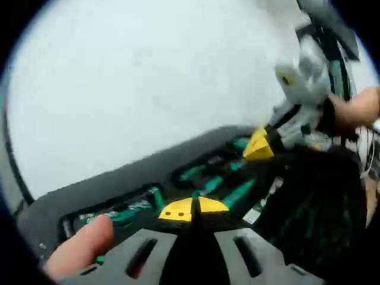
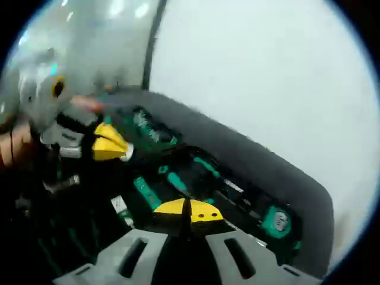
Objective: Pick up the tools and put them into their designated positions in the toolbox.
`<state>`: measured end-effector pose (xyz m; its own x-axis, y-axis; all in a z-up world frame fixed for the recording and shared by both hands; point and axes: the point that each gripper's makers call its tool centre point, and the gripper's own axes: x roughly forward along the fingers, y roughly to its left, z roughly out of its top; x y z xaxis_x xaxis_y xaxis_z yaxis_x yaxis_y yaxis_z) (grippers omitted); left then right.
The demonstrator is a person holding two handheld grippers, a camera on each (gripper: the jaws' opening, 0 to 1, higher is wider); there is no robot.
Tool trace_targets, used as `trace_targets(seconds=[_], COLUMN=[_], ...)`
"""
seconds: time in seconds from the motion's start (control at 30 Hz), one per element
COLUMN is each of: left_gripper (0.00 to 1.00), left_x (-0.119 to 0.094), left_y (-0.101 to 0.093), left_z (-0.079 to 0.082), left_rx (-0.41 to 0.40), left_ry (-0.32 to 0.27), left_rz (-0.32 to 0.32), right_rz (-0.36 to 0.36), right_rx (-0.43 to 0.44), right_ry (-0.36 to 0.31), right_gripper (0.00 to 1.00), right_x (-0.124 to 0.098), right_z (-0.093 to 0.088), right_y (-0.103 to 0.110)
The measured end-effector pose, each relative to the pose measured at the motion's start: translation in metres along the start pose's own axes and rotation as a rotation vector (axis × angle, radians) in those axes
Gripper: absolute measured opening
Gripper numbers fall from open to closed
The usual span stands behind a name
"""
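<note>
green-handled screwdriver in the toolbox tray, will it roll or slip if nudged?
Probably stays put: the green-handled screwdriver looks seated in the toolbox recess. Its long rounded handle would likely roll once lifted out. Looks rigid; blur hides surface detail.

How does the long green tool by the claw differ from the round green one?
The long tool is slim and straight, lying slantwise in the middle of the toolbox; the round tool is a squat disc with a pale centre, near the toolbox's end. Both are green and sit inside the toolbox.
</note>
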<state>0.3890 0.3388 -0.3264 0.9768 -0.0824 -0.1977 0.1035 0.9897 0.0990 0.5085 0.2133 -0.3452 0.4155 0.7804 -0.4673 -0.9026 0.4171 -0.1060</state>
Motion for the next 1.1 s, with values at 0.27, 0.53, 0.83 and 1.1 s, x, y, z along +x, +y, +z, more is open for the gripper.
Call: trace_targets(seconds=[0.27,0.53,0.83,1.1], left_gripper=[0.13,0.09,0.09,0.09], left_x=[-0.127,-0.187,-0.185,-0.193], left_y=[0.102,0.156,0.164,0.176], left_z=[-0.007,-0.045,-0.062,-0.073], left_rx=[-0.042,-0.003,-0.137,-0.189], left_ry=[-0.278,-0.418,-0.392,-0.366], left_rz=[0.290,0.502,0.482,0.536], right_rz=[0.120,-0.192,-0.326,-0.180], right_rx=[0.368,0.260,-0.003,0.149], right_ry=[-0.263,-0.496,-0.150,0.183], right_gripper=[0.02,0.20,0.20,0.20], right_x=[-0.069,-0.180,-0.130,-0.045], right_z=[0.047,0.106,0.027,-0.080], right_y=[-0.029,-0.118,-0.170,-0.188])
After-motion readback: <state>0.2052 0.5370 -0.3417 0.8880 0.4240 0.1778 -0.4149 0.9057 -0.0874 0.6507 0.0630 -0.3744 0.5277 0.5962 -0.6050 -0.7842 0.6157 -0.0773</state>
